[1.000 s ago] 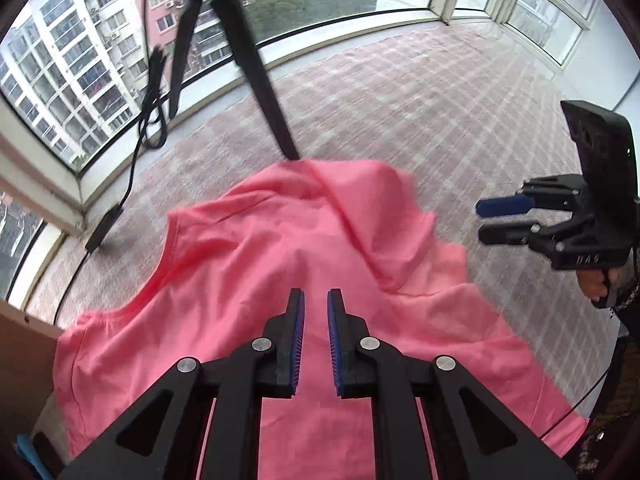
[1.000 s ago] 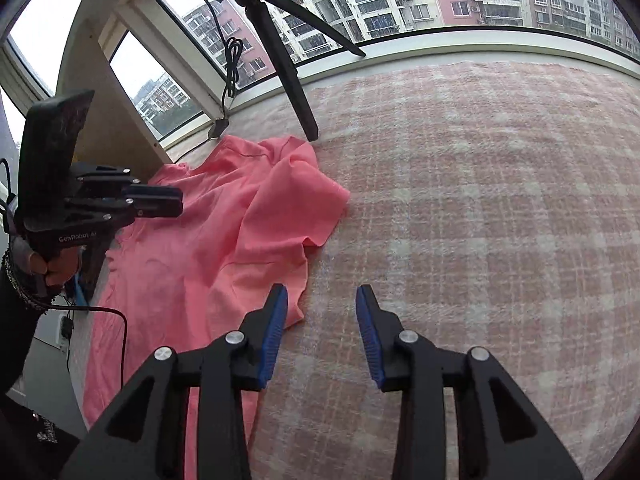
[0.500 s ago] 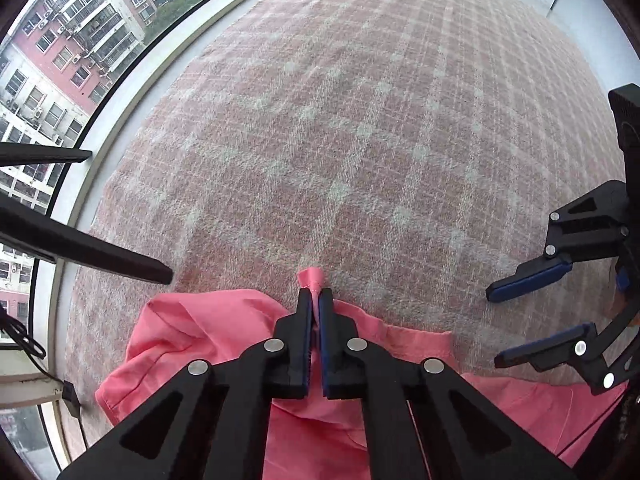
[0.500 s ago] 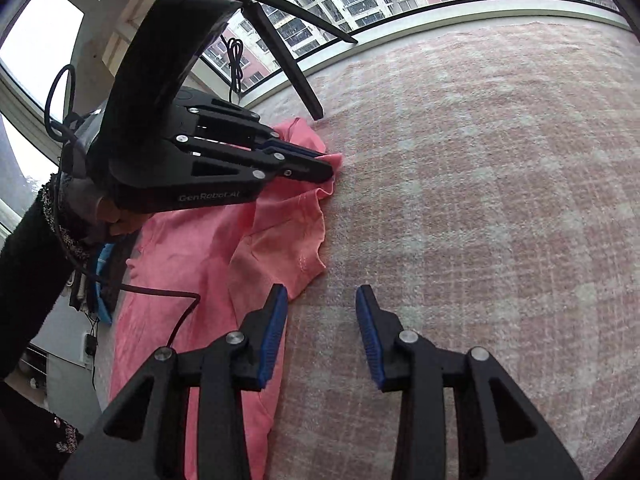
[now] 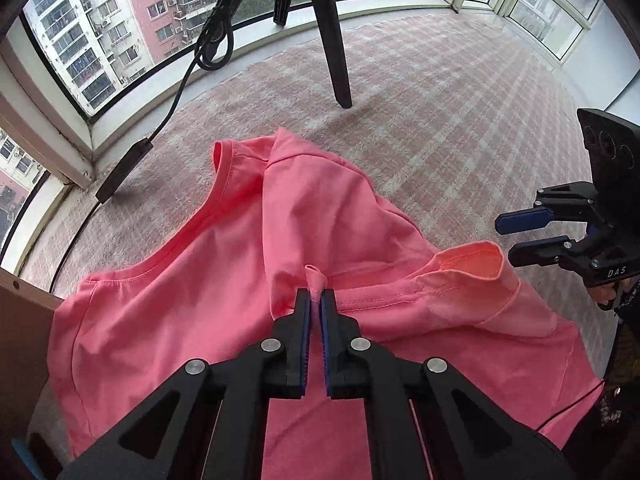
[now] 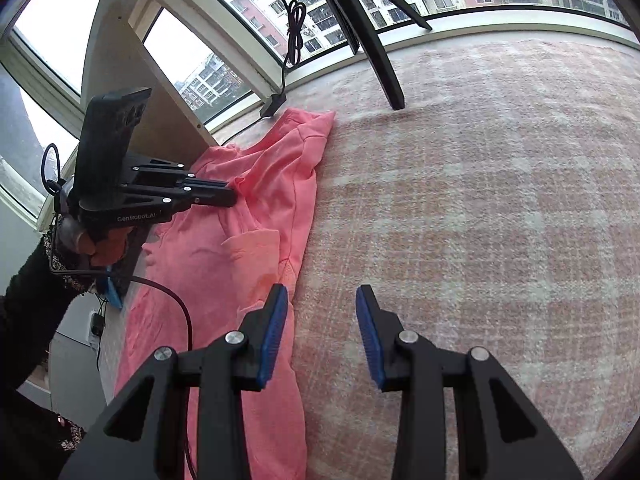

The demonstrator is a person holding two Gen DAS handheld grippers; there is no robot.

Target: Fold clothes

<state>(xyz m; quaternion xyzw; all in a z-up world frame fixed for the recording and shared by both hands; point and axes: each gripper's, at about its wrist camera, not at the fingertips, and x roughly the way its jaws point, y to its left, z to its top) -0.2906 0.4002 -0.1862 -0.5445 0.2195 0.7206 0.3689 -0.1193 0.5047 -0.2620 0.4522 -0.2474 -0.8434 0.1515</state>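
Note:
A pink T-shirt [image 5: 192, 300] lies on the checked cover [image 5: 460, 120], its right side folded over onto the body and one sleeve [image 5: 472, 276] standing up. My left gripper [image 5: 315, 300] pinches a small tuck of the shirt's fabric between its blue pads; the jaws are opening slightly, with the cloth still between them. In the right wrist view this gripper [image 6: 232, 196] holds the fold above the shirt [image 6: 224, 264]. My right gripper [image 6: 322, 300] stands open with nothing between its fingers, over the shirt's right edge. It shows at the right of the left wrist view [image 5: 506, 240].
A black tripod leg [image 5: 336, 60] stands on the cover just beyond the shirt's far end. A cable with a black adapter [image 5: 124, 172] runs along the window sill at the left. A wooden board [image 5: 20, 340] borders the left side. The checked cover [image 6: 480, 200] stretches to the right.
My left gripper shut on a tuck of the shirt and pulled it back over the body, folding the right side inward. The right gripper drifted left to the shirt's edge, still open.

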